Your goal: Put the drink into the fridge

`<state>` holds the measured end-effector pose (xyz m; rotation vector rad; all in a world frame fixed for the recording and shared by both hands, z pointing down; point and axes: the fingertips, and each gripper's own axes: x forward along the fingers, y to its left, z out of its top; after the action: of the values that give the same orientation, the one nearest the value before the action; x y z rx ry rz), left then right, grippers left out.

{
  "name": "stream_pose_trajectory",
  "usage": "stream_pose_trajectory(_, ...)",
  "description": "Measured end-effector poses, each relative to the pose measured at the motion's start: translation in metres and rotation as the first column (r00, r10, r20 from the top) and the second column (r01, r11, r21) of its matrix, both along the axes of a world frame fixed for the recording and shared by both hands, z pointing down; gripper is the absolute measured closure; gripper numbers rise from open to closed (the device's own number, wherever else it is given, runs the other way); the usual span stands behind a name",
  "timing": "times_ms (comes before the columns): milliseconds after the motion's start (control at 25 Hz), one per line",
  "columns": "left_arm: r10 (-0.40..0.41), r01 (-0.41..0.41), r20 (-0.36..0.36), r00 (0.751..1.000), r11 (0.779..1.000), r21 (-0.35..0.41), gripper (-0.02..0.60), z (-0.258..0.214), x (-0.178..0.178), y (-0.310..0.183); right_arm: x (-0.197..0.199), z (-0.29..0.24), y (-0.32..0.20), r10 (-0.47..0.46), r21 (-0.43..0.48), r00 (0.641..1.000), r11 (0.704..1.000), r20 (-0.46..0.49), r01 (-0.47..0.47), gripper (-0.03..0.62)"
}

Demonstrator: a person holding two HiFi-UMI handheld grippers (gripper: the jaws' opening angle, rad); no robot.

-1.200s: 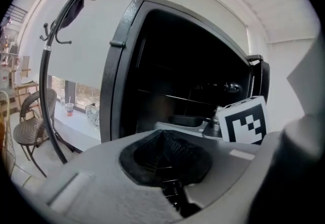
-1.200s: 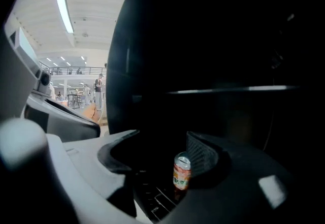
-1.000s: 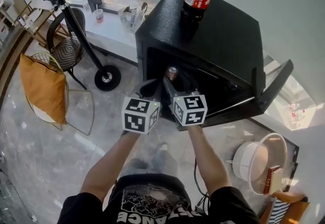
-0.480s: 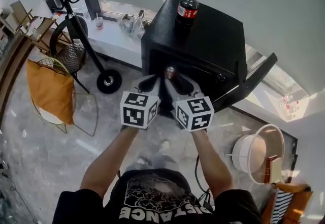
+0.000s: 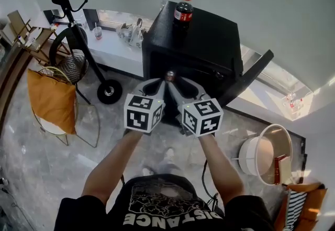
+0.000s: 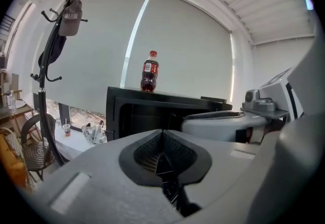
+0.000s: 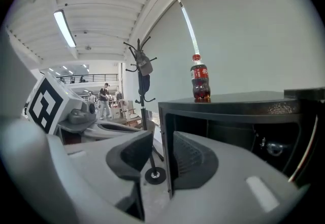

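- Cola bottle (image 5: 183, 9): red cap, red label, upright on the far left of the fridge top. It is well apart from both your grippers.
- Black fridge (image 5: 209, 41): its door (image 5: 250, 77) is swung open to the right. The top of a small can (image 5: 170, 74) shows inside the dark opening.
- Your left gripper (image 6: 162, 136): pads pressed together with nothing between them, held level near the fridge's open front.
- Your right gripper (image 7: 163, 147): just beside the left one. Its jaws have just been closing and now stand at a narrow gap, with nothing between them.
- Coat stand (image 5: 78, 25): far left, on a round base.
- Orange cushion (image 5: 51, 100): left, on a wire chair.
- White basin (image 5: 261, 161): on the floor, near right.
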<state>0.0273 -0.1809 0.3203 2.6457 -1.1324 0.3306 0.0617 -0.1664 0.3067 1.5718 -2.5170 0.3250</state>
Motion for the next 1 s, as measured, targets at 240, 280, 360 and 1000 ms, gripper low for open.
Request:
stream_pose_trajectory(240, 0.018, -0.018, 0.001, 1.0, 1.0, 0.025, 0.577, -0.016, 0.0, 0.003, 0.001, -0.02, 0.003, -0.006, 0.01, 1.0, 1.0, 0.0, 0.006, 0.464)
stream_pose_trajectory(280, 0.019, -0.019, -0.001, 1.0, 0.999, 0.032, 0.577, -0.02, 0.0, 0.002, 0.002, -0.025, 0.003, -0.007, 0.014, 1.0, 1.0, -0.002, 0.007, 0.464)
stream_pose_trajectory(360, 0.02, -0.02, -0.007, 1.0, 0.999, 0.046, 0.577, -0.029, 0.001, -0.001, 0.005, -0.034, 0.001, -0.009, 0.021, 1.0, 1.0, -0.002, 0.009, 0.464)
stream_pose_trajectory(1000, 0.038, -0.035, -0.024, 0.999, 0.992, 0.124, 0.577, -0.088, 0.03, -0.045, 0.031, -0.101, -0.044, -0.07, 0.08, 0.996, 0.994, -0.054, 0.074, 0.462)
